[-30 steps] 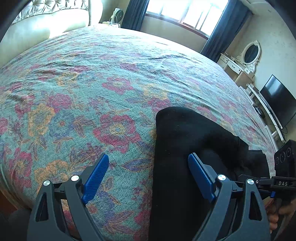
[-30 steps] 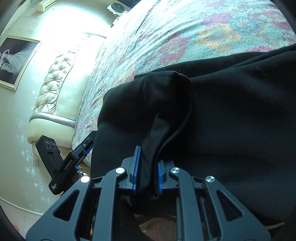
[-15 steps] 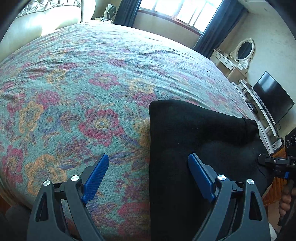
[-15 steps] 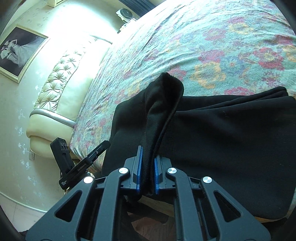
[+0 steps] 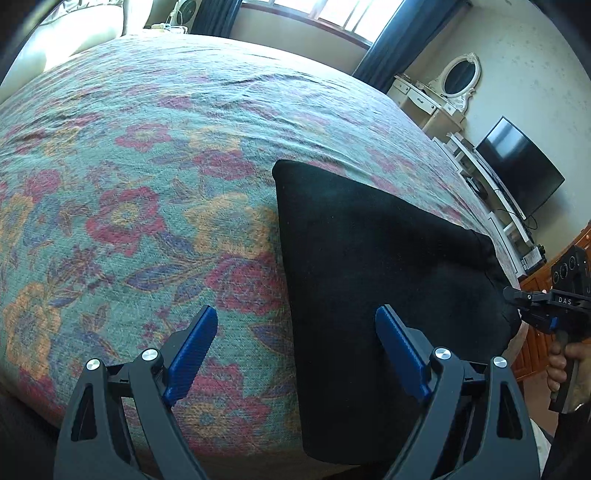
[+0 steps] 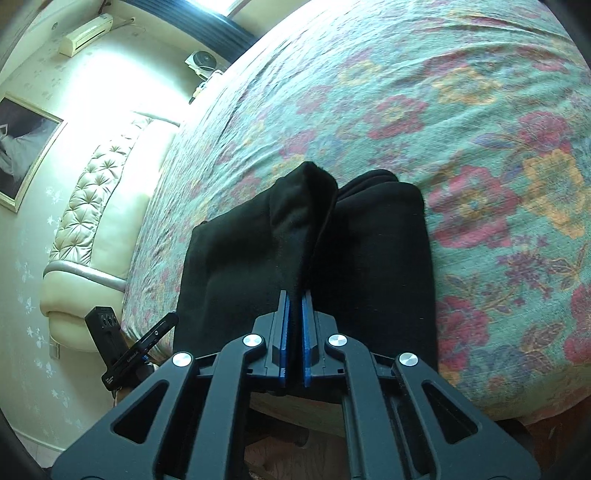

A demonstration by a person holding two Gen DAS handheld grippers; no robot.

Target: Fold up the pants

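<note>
The black pants (image 5: 373,266) lie folded on the floral bedspread (image 5: 129,192) near the bed's front edge. My left gripper (image 5: 295,332) is open and empty, its right finger over the pants' left edge. My right gripper (image 6: 294,306) is shut on a raised fold of the pants (image 6: 306,221) at their near edge; it also shows at the far right of the left wrist view (image 5: 535,306), pinching the cloth's corner. The left gripper shows in the right wrist view (image 6: 147,339), at the pants' left end.
A cream tufted headboard (image 6: 96,206) stands at the bed's far left end. A dresser with an oval mirror (image 5: 458,77), a TV (image 5: 521,166) on a low white stand and a wooden cabinet (image 5: 535,332) line the right wall. Curtained windows (image 5: 325,11) are behind the bed.
My right gripper has pulled back toward the bed's edge with the fold, and the pants now look flatter and smoother. My left gripper has stayed open and lifted slightly.
</note>
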